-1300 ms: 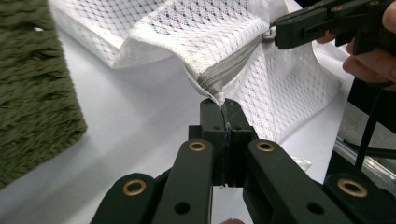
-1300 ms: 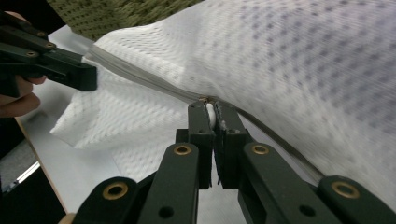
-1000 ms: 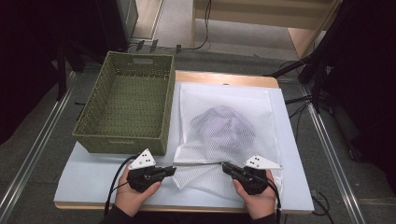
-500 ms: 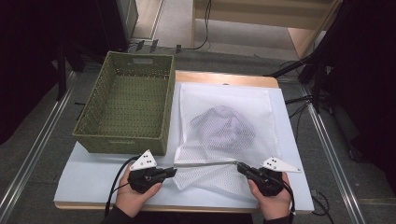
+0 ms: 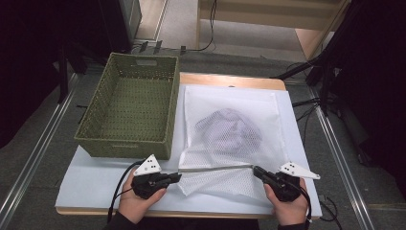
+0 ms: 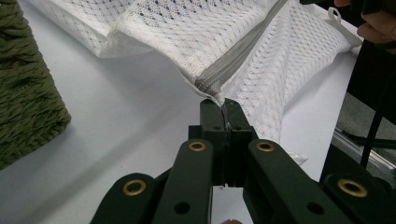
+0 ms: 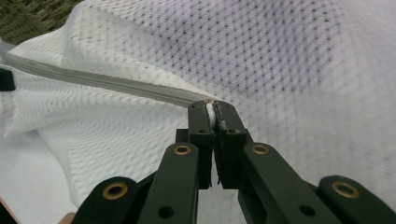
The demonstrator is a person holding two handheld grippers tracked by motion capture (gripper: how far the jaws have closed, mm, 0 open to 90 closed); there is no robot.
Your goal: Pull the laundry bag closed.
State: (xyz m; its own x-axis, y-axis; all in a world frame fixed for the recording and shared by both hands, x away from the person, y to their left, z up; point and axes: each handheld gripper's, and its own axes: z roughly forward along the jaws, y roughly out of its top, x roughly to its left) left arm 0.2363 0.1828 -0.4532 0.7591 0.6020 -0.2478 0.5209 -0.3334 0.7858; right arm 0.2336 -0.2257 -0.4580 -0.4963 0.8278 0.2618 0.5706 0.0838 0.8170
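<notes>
A white mesh laundry bag (image 5: 230, 103) lies flat on the table with a bundled pale garment (image 5: 230, 132) inside. Its grey zipper (image 5: 215, 167) runs taut along the near edge, between my two grippers. My left gripper (image 5: 178, 176) is shut on the bag's corner at the zipper's left end; in the left gripper view the jaws (image 6: 223, 105) pinch the mesh right where the zipper (image 6: 238, 51) starts. My right gripper (image 5: 256, 171) is shut on the white zipper pull (image 7: 210, 112), and the zipper tape (image 7: 107, 81) leads away to the left.
An empty green woven basket (image 5: 129, 110) stands on the table left of the bag, and its corner (image 6: 23, 93) is close to my left gripper. The white table top (image 5: 95, 187) ends just behind both hands. Cables and metal rails lie on the floor around the table.
My right gripper has slid to the right along the bag's near edge, and the zipper line between the grippers is longer and straighter. The left gripper has stayed put.
</notes>
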